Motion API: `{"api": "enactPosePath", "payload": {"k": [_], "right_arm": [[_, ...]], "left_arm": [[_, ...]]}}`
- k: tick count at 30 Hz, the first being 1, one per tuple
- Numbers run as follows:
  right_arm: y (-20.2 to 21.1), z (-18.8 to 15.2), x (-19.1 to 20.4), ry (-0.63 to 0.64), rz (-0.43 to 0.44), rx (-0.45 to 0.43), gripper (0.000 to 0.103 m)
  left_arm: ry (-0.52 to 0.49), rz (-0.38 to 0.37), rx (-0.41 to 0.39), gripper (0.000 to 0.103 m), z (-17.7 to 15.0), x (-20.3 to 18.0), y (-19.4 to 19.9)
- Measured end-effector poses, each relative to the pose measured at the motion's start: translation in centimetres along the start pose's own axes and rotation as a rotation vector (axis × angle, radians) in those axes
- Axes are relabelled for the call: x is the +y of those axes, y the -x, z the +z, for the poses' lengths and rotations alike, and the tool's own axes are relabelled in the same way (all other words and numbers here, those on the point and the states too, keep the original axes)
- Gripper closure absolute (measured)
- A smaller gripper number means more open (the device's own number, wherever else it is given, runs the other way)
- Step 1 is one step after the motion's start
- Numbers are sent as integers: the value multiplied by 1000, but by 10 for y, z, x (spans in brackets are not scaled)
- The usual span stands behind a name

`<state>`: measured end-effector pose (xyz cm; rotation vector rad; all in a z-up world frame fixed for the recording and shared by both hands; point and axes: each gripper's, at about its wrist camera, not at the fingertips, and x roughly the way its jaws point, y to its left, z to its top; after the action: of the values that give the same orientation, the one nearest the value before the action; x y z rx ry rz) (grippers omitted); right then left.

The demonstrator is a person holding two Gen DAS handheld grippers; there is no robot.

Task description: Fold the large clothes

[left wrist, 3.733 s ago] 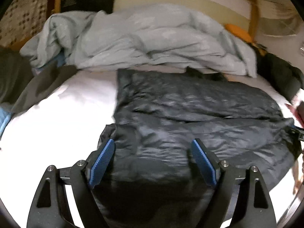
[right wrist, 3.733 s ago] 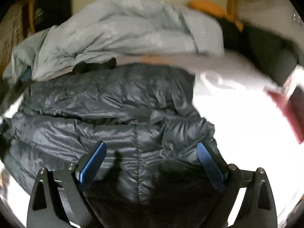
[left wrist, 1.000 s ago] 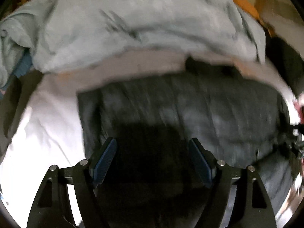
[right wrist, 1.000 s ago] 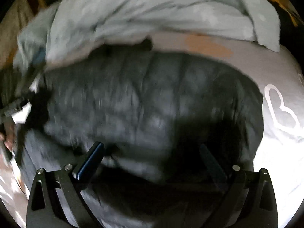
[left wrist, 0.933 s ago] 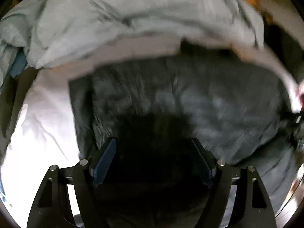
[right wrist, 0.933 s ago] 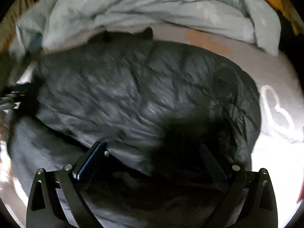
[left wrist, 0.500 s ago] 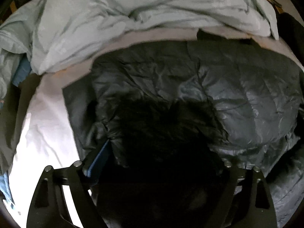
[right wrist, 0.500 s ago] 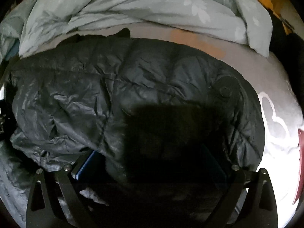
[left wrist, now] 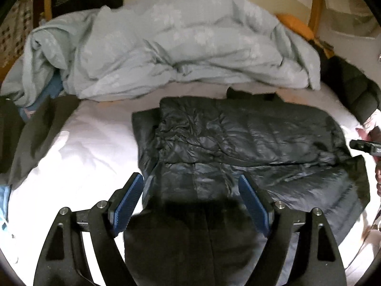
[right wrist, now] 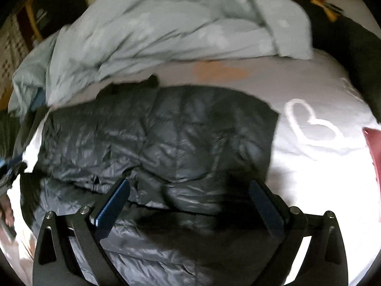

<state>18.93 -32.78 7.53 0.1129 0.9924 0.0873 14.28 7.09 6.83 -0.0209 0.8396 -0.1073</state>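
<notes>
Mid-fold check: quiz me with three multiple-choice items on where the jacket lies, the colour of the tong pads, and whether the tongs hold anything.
1. The jacket lies:
A. on the white sheet, nearer than the quilt
B. on top of the quilt
C. on the floor

2. The pads are:
A. red
B. blue
C. yellow

3. The left tongs and right tongs are:
A. both clamped on cloth
B. one clamped
C. both open, empty

Answers: 1 A, sheet shows around it; 2 B, blue ribbed pads; 3 C, pads stand apart above the fabric.
</notes>
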Motion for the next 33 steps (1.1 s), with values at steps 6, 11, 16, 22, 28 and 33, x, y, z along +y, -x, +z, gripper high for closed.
{"api": "enactPosePath", "payload": {"k": [6,11,16,22,28,33], "right_arm": [[-21,10,-10,-11,-75,24,4],[-60,3,-22,33,-6,143,13],[-80,-9,-31,123,-47,184,17],[-73,-11,-51,86,-9,186,17],[-23,-9,-79,-24,-70,3,17],[39,-22,-103,-167,21,-189,17]], "left_arm": [[39,-3,-18,22,24,5,-15],[109,62,41,26,44,23,-92],[135,130,158,26,35,38,-148],[177,142,180,22,27,51,-149],[104,148,62,29,23,43,-103],[2,122,-110,29,15,25,-22]]}}
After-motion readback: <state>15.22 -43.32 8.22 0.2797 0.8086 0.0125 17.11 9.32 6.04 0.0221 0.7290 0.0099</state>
